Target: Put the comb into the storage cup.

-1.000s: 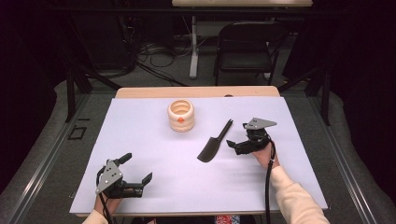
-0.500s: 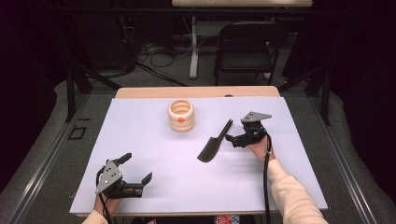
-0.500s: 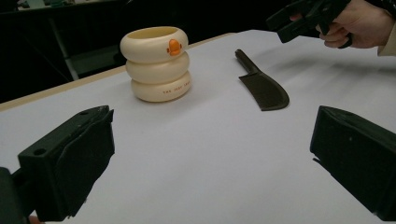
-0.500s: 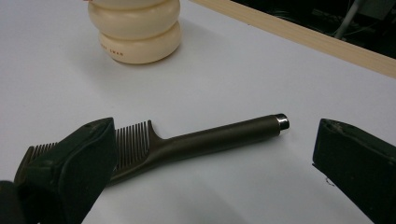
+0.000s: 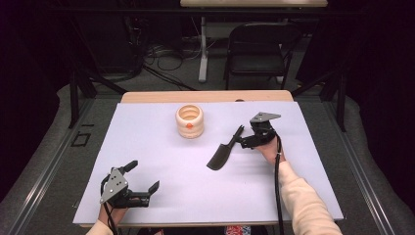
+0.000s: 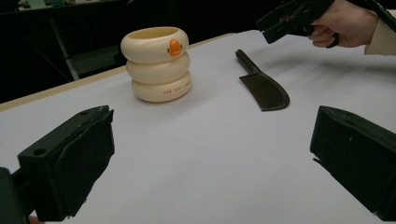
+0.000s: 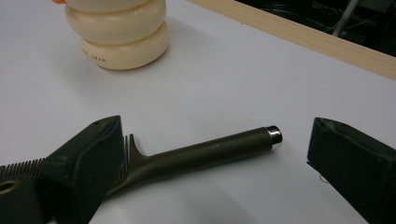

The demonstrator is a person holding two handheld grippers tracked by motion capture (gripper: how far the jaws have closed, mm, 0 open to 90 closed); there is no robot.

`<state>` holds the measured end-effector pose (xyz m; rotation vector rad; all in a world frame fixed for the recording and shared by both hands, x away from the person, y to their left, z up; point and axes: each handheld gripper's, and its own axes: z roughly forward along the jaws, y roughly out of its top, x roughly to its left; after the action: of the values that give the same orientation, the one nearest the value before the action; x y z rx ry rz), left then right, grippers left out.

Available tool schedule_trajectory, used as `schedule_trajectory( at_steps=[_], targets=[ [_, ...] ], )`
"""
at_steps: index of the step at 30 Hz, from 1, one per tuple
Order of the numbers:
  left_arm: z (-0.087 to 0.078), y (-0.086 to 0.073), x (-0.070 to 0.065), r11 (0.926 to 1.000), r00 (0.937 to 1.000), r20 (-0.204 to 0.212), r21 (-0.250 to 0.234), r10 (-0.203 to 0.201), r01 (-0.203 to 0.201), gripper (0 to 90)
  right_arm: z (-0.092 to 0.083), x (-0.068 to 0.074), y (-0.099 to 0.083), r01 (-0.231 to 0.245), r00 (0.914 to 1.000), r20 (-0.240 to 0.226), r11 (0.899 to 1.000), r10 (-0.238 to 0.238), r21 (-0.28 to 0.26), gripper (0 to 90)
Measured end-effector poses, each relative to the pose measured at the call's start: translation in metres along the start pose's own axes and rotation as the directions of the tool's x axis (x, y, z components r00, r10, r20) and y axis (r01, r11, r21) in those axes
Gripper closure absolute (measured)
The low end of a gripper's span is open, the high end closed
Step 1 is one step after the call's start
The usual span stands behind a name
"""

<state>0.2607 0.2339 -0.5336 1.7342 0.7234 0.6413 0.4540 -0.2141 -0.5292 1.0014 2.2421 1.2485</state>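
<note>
A dark comb [image 5: 223, 152] with a round handle lies at an angle on the white sheet [image 5: 161, 147], right of centre. My right gripper [image 5: 244, 138] is open at the handle end. In the right gripper view the comb's handle [image 7: 210, 150] lies on the sheet between the two spread jaws of the right gripper [image 7: 219, 142], and the left jaw stands over the teeth. A cream three-ring holder [image 5: 190, 121] with an orange mark stands upright at the back middle. My left gripper [image 5: 144, 175] rests open near the front left edge, holding nothing.
A wooden table edge [image 5: 205, 96] runs behind the sheet. A black chair [image 5: 257, 49] and floor cables sit beyond the table. From the left gripper view the holder [image 6: 156, 63], the comb [image 6: 264, 86] and the right gripper [image 6: 285, 21] lie ahead.
My right gripper has moved left and a little farther back, up to the comb's handle. The comb, the holder and the left gripper have stayed put.
</note>
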Motion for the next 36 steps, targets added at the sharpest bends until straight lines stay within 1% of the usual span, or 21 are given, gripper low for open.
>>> schedule_trajectory(
  at_steps=[1,3,4,5,6,7,8,9,10,12,13,14,15,18,19,21,22,24,27,32,36],
  targets=[
    [0.000,0.000,0.000,1.0000,1.0000,0.000,0.001,0.002,-0.002,0.0,0.003,-0.001,0.001,-0.003,1.0000,0.009,1.000,0.003,0.011,14.2],
    [0.000,0.000,0.000,1.0000,1.0000,0.000,0.001,0.004,-0.004,0.1,0.005,-0.002,0.001,-0.002,0.9999,0.015,1.000,0.002,0.013,14.6],
    [0.000,0.000,0.000,1.0000,1.0000,0.000,0.001,0.004,-0.004,0.1,0.008,-0.004,0.002,0.000,0.9998,0.017,1.000,0.000,0.018,20.8],
    [0.000,0.000,0.000,1.0000,1.0000,0.000,0.001,0.006,-0.006,0.1,0.008,-0.004,0.002,0.000,0.9998,0.017,1.000,0.000,0.018,20.8],
    [0.000,0.000,0.000,1.0000,1.0000,0.000,0.002,0.005,-0.005,0.0,0.008,-0.004,0.002,-0.004,0.9998,0.022,1.000,0.004,0.021,23.6],
    [0.000,0.000,0.000,1.0000,1.0000,0.000,0.002,0.002,-0.002,0.0,0.009,-0.006,0.003,-0.006,0.9997,0.025,1.000,0.006,0.018,28.4],
    [0.000,0.000,0.000,1.0000,1.0000,0.000,0.003,0.001,-0.001,0.0,0.011,-0.007,0.004,-0.009,0.9993,0.036,1.000,0.008,0.023,40.3],
    [0.000,0.000,0.000,1.0000,1.0000,0.000,0.003,0.003,-0.003,0.0,0.011,-0.007,0.004,-0.009,0.9993,0.036,1.000,0.008,0.023,40.3],
    [0.000,0.000,0.000,1.0000,1.0000,0.000,0.003,0.004,-0.004,0.0,0.014,-0.009,0.004,-0.008,0.9994,0.034,1.000,0.007,0.029,48.7],
    [0.000,0.000,-0.001,1.0000,1.0000,0.000,0.003,0.004,-0.004,0.0,0.016,-0.010,0.005,-0.010,0.9987,0.049,0.999,0.009,0.036,59.0],
    [0.000,0.000,-0.001,1.0000,1.0000,0.000,0.003,0.004,-0.004,0.1,0.016,-0.010,0.005,-0.010,0.9987,0.049,0.999,0.009,0.036,59.0],
    [0.000,0.000,-0.001,1.0000,1.0000,-0.001,0.002,0.007,-0.007,0.1,0.018,-0.011,0.006,-0.007,0.9986,0.052,0.999,0.005,0.036,63.2],
    [0.000,0.000,-0.001,1.0000,1.0000,-0.001,0.001,0.007,-0.007,0.0,0.020,-0.012,0.006,-0.005,0.9982,0.061,0.999,0.003,0.043,69.7],
    [0.000,0.000,0.000,1.0000,1.0000,-0.001,0.003,0.004,-0.004,0.0,0.024,-0.014,0.008,-0.005,0.9976,0.070,0.999,0.001,0.051,80.0],
    [0.000,0.000,0.000,1.0000,1.0000,-0.001,0.003,0.003,-0.003,0.1,0.027,-0.015,0.009,-0.005,0.9965,0.083,0.998,0.000,0.060,84.8],
    [0.000,0.000,0.000,1.0000,1.0000,-0.002,0.002,0.003,-0.003,0.1,0.028,-0.015,0.009,-0.007,0.9966,0.083,0.998,0.002,0.062,86.7],
    [0.000,0.000,0.000,1.0000,1.0000,-0.002,0.003,0.002,-0.002,0.0,0.031,-0.016,0.011,0.007,0.9949,0.100,0.998,-0.014,0.068,89.4],
    [0.000,0.000,0.000,1.0000,1.0000,-0.002,0.003,0.002,-0.002,0.0,0.032,-0.016,0.011,0.013,0.9945,0.103,0.997,-0.021,0.071,89.6],
    [0.000,0.000,-0.001,1.0000,1.0000,-0.002,0.005,0.006,-0.006,0.1,0.038,-0.015,0.011,0.038,0.9916,0.120,0.996,-0.048,0.084,90.0],
    [0.000,0.000,0.000,1.0000,1.0000,-0.003,0.005,0.000,0.000,0.1,0.043,-0.017,0.012,0.043,0.9902,0.128,0.995,-0.055,0.093,90.0],
    [0.000,0.000,0.000,1.0000,1.0000,-0.003,0.005,0.004,-0.004,0.1,0.050,-0.015,0.011,0.063,0.9884,0.131,0.992,-0.077,0.108,90.0]
  ],
)
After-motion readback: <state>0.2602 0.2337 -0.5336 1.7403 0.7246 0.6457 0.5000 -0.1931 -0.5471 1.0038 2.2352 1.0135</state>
